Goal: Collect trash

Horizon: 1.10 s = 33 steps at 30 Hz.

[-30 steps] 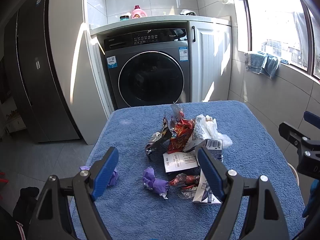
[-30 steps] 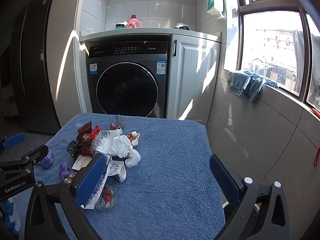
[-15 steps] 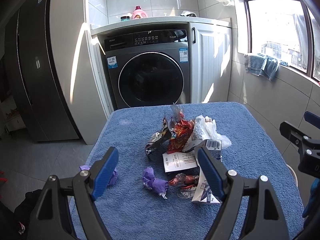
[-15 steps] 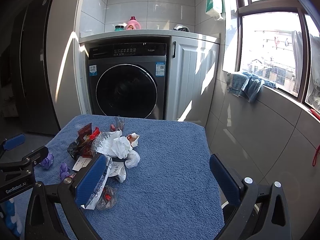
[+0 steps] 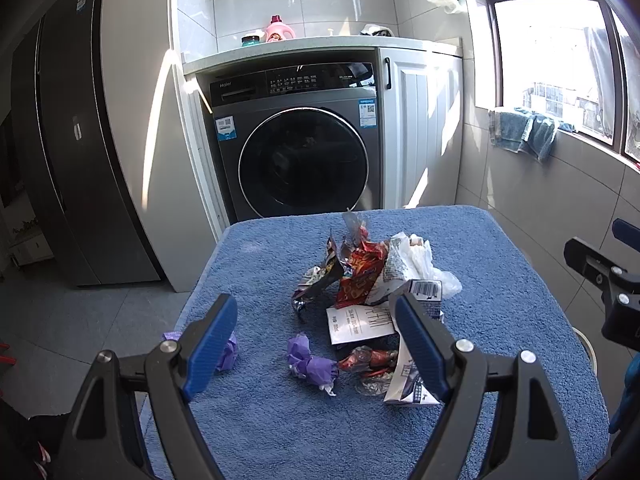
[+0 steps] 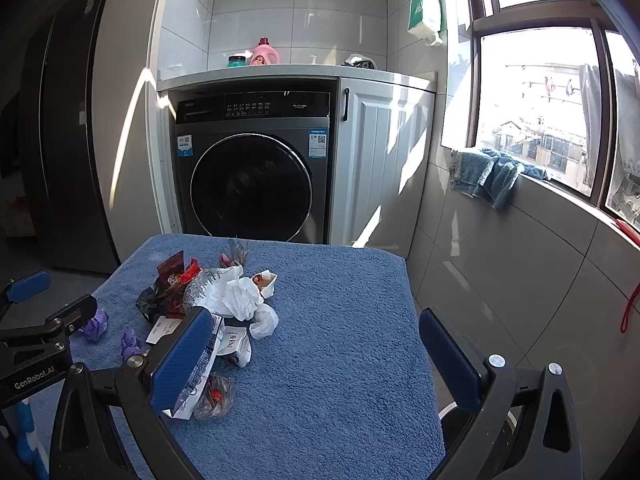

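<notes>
The trash pile (image 5: 372, 280) sits mid-towel (image 5: 500, 264). Around the pile, bare towel reaches every edge, widest on its window side. Left gripper (image 5: 316, 340) and right gripper (image 6: 316, 352) both gape wide, holding nothing.

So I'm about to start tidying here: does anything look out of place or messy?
Yes. Crumpled wrappers, white plastic and a torn carton lie heaped on the blue towel-covered table. Two purple wads sit apart from the heap, one near the left edge. Nothing looks spilled.
</notes>
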Each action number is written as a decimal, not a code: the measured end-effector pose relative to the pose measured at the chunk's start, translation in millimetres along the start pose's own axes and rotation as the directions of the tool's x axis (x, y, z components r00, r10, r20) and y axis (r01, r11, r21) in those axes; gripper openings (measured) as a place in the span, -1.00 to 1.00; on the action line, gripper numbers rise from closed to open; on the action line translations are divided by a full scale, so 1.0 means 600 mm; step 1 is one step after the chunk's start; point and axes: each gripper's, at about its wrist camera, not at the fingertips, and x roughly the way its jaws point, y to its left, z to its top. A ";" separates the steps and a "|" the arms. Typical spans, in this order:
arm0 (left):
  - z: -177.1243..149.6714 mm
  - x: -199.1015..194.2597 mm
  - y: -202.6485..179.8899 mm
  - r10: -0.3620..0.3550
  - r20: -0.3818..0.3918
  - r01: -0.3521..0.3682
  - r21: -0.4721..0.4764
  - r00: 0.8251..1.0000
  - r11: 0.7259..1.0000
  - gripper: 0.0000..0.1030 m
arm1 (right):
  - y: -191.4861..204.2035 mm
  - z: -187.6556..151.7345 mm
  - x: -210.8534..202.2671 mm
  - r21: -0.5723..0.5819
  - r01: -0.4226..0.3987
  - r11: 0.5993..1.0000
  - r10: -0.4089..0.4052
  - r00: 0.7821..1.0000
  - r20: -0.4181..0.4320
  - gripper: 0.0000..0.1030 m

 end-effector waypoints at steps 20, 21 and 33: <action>-0.009 -0.019 0.008 0.032 -0.036 -0.032 0.019 0.999 0.999 0.56 | 0.008 0.002 -0.036 -0.009 0.014 1.000 -0.014 1.000 0.026 1.00; -0.009 -0.022 0.009 0.031 -0.037 -0.030 0.018 0.999 0.999 0.56 | 0.010 0.003 -0.038 -0.010 0.016 1.000 -0.015 1.000 0.027 1.00; -0.017 -0.051 0.033 0.016 -0.025 -0.016 -0.011 1.000 1.000 0.56 | 0.023 0.008 -0.075 -0.026 0.027 0.999 -0.025 0.997 0.066 1.00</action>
